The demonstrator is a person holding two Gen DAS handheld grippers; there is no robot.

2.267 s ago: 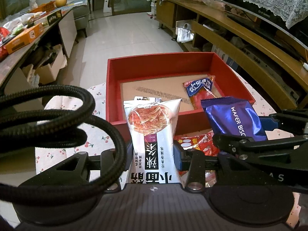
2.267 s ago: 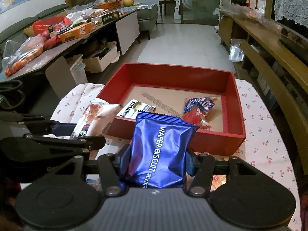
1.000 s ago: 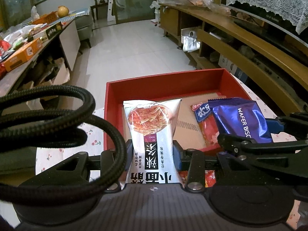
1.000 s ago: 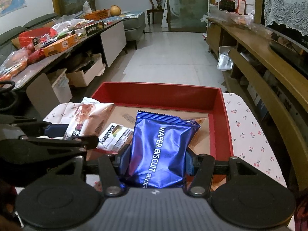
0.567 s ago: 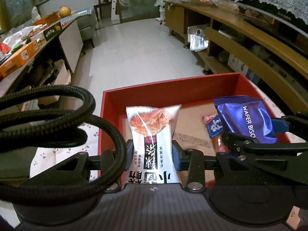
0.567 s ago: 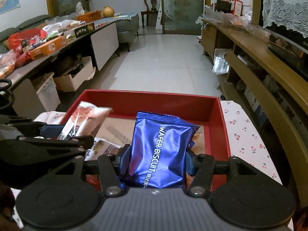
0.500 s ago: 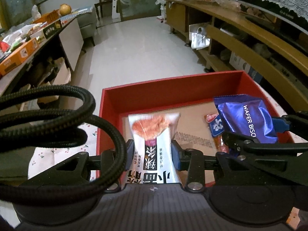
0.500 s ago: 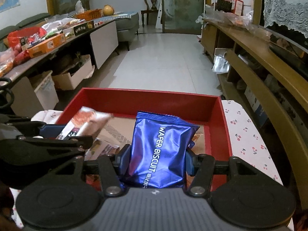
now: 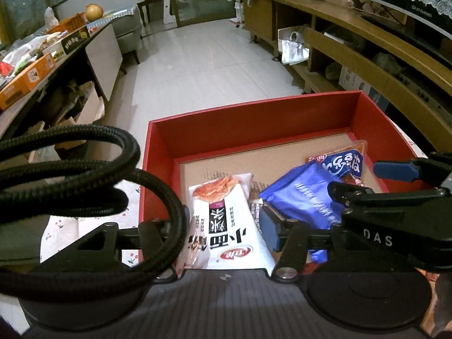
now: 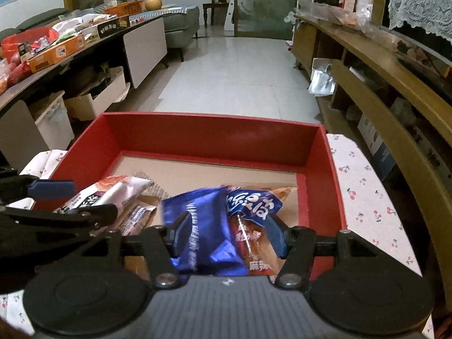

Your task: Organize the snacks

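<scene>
A red box with a cardboard floor lies just ahead of both grippers. My left gripper is open over its near left part; the white noodle-snack packet lies loose between its fingers, tipping into the box. My right gripper is open; the blue wafer biscuit packet has dropped between its fingers, blurred, onto a red-and-blue snack packet in the box.
A small packet lies in the box between the two big ones. The box sits on a cherry-print cloth. A wooden shelf unit runs along the right, a cluttered counter along the left, tiled floor beyond.
Both grippers have opened over the box. The white packet has slipped forward and down from the left one. The blue wafer packet has fallen out of the right one into the box.
</scene>
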